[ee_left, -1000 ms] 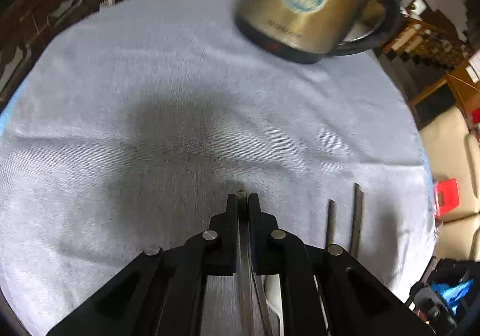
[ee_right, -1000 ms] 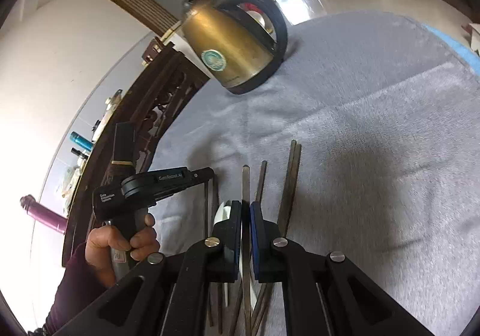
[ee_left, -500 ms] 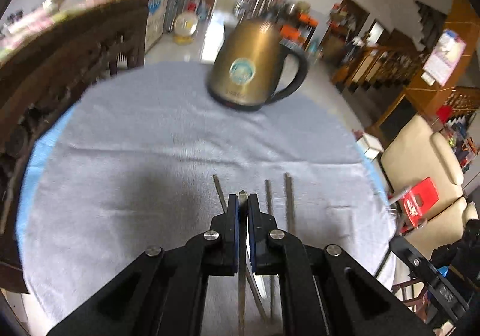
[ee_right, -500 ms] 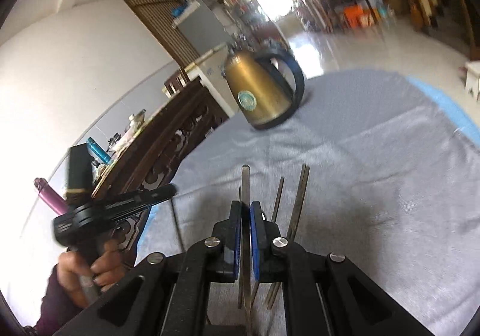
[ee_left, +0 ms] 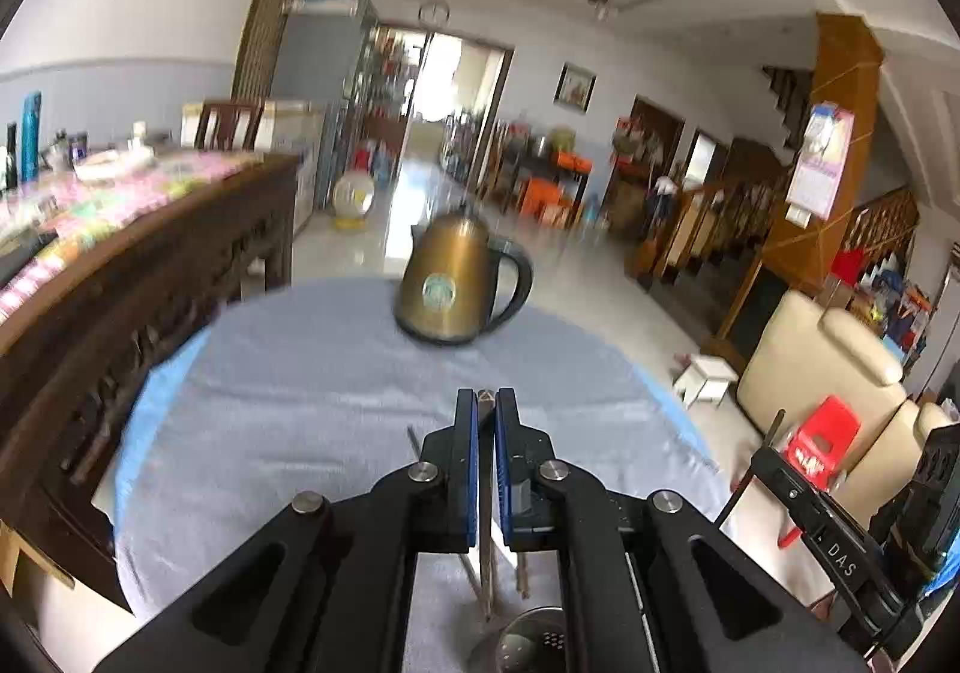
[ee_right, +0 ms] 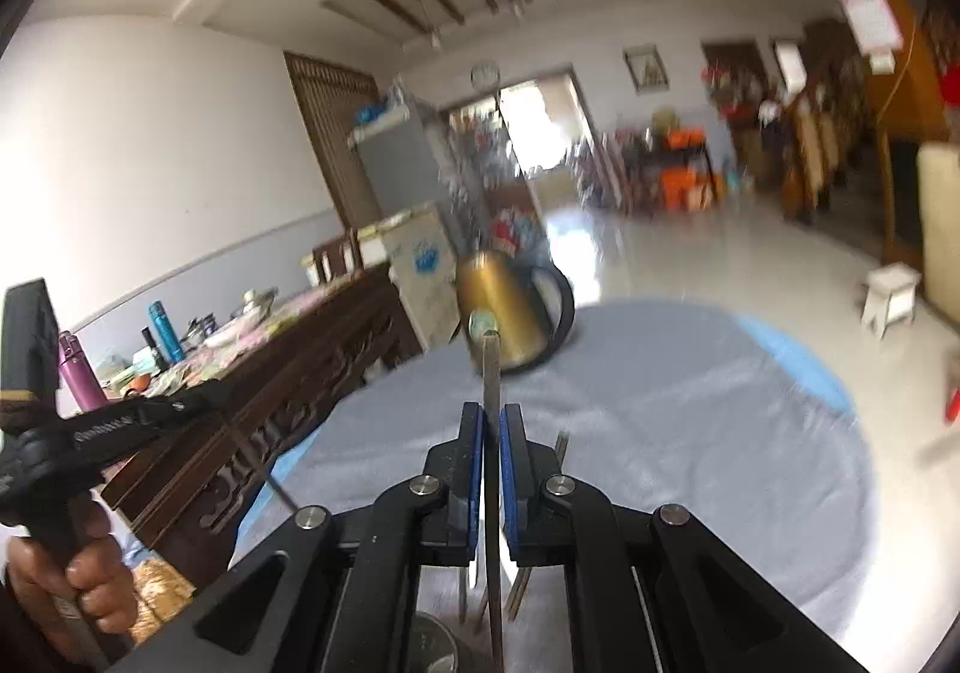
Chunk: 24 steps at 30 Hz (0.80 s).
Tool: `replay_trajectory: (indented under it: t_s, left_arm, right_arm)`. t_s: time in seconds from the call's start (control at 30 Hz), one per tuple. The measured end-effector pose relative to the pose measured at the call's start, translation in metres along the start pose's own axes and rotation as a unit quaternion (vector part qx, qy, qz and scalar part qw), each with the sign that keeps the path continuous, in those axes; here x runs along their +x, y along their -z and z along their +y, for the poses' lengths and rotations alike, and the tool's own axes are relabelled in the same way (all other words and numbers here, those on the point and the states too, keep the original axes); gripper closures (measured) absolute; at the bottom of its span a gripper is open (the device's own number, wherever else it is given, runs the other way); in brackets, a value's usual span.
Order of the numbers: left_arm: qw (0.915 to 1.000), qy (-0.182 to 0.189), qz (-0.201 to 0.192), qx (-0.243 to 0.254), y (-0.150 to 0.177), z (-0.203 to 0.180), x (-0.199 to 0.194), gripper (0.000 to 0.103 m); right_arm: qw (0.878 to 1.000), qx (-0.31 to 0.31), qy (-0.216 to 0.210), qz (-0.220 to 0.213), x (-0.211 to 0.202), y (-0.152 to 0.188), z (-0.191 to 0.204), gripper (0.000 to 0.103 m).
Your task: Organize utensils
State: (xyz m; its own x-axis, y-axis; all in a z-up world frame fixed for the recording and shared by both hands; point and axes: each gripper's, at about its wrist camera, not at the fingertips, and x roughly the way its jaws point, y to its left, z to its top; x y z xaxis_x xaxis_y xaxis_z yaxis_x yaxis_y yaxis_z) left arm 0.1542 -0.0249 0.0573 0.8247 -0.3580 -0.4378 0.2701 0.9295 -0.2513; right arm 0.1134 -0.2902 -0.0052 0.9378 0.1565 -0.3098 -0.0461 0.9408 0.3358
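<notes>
My left gripper (ee_left: 485, 403) is shut on a thin metal utensil handle (ee_left: 485, 499), raised above the grey-clothed round table (ee_left: 312, 373). Under it lie chopsticks (ee_left: 521, 577) and a perforated metal bowl (ee_left: 531, 643); whether that bowl belongs to the held handle I cannot tell. My right gripper (ee_right: 492, 415) is shut on a flat metal handle (ee_right: 491, 373) that sticks up past its fingertips. Chopsticks (ee_right: 561, 445) lie on the cloth beneath. In the right wrist view the left gripper (ee_right: 204, 403), held by a hand (ee_right: 78, 571), carries its thin rod hanging down.
A brass-coloured kettle (ee_left: 456, 289) with a black handle stands at the far side of the table. A dark carved wooden sideboard (ee_left: 150, 283) runs along the left edge. A cream sofa (ee_left: 822, 373) and red stool (ee_left: 822, 439) are off to the right.
Both grippers have risen from the cloth and tilted up, each still shut on its utensil. The kettle now looks smaller and farther, and the room beyond has come into view.
</notes>
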Motion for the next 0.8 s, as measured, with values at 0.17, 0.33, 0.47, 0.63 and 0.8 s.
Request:
replay_trajectory:
  t_s: [0.17, 0.33, 0.47, 0.63, 0.8]
  left_arm:
    - [0.9974, 0.009, -0.070, 0.011, -0.014, -0.011, -0.053, 0.098]
    - [0.9951, 0.041, -0.090, 0.006, -0.015, -0.016, -0.081, 0.098]
    - [0.9966, 0.040, -0.072, 0.006, -0.003, -0.016, -0.070, 0.098]
    - [0.9992, 0.032, -0.023, 0.002, 0.021, -0.015, -0.049, 0.098]
    - [0.9994, 0.034, 0.012, 0.001, 0.033, -0.015, -0.041, 0.098]
  right_arm:
    - [0.997, -0.017, 0.003, -0.078, -0.045, -0.010, 0.023, 0.096]
    - [0.992, -0.017, -0.012, -0.126, -0.065, -0.011, 0.045, 0.096]
    - [0.993, -0.037, -0.009, -0.115, -0.049, 0.001, 0.065, 0.096]
    - [0.997, -0.042, -0.004, -0.067, -0.032, 0.023, 0.063, 0.096]
    - [0.999, -0.037, -0.002, -0.035, -0.031, 0.033, 0.059, 0.096]
